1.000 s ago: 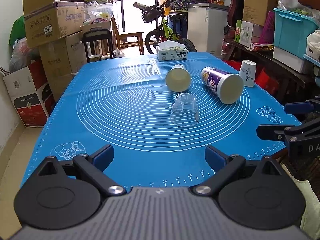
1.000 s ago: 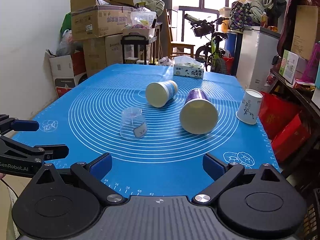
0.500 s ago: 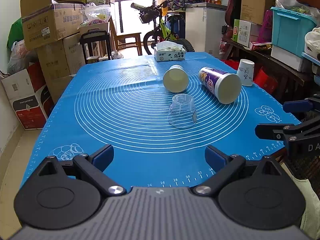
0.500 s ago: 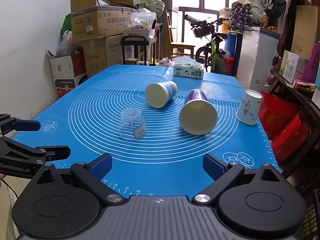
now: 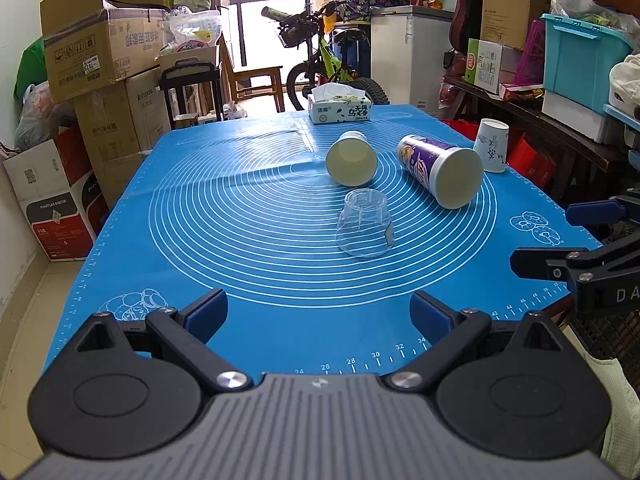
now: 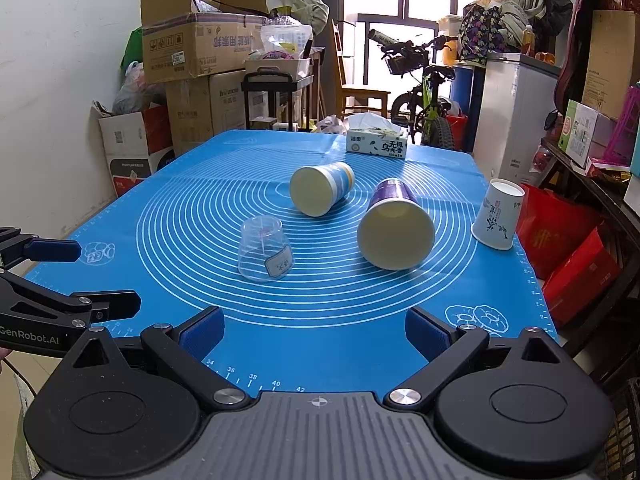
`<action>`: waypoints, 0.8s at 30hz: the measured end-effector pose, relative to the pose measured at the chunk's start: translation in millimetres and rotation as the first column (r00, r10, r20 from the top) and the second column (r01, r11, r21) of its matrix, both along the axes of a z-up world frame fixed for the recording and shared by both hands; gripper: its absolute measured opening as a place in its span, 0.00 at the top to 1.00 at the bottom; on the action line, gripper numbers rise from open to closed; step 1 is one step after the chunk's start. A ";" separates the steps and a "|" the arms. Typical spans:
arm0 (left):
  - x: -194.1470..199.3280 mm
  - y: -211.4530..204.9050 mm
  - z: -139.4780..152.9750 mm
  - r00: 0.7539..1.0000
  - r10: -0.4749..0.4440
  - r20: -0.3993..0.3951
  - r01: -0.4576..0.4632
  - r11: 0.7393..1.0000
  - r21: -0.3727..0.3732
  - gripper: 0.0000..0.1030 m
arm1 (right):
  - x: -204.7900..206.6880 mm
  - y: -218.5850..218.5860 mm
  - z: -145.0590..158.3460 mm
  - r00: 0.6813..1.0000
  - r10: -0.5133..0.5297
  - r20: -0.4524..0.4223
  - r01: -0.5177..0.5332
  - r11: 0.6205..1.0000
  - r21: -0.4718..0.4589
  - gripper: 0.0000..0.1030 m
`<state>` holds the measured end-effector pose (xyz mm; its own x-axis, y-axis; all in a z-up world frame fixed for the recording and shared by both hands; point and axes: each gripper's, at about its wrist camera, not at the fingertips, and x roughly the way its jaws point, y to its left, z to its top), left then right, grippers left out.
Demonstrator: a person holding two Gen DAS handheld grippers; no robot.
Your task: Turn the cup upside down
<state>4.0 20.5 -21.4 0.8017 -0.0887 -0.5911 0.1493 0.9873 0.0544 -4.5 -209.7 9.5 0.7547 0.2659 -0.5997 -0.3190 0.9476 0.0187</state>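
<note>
A clear plastic cup (image 5: 364, 224) stands upside down on the blue mat (image 5: 248, 240); it also shows in the right wrist view (image 6: 265, 254). A cream and blue cup (image 5: 352, 157) (image 6: 320, 188) and a purple cup (image 5: 442, 170) (image 6: 394, 224) lie on their sides behind it. A white paper cup (image 5: 491, 145) (image 6: 498, 214) stands upside down at the right edge. My left gripper (image 5: 318, 314) is open and empty near the front edge. My right gripper (image 6: 314, 330) is open and empty to its right.
A tissue box (image 5: 340, 109) sits at the mat's far end. Cardboard boxes (image 5: 100, 64) stack at the left, a shelf with a teal bin (image 5: 584, 56) at the right, a bicycle (image 5: 332, 64) behind the table.
Both grippers have drifted slightly; the left view shifted a little. The cups have not moved.
</note>
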 end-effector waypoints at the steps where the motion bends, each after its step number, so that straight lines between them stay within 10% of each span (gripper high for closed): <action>1: 0.0 0.2 -0.1 1.000 0.000 0.000 0.000 1.000 -0.001 0.06 | 0.0 0.0 0.0 1.000 0.000 0.001 0.000 1.000 -0.001 0.06; 24: 0.1 -1.7 -1.9 1.000 -0.004 -0.002 0.004 1.000 0.003 0.06 | 3.9 -0.3 -3.0 1.000 -0.002 -0.008 0.002 1.000 0.006 0.06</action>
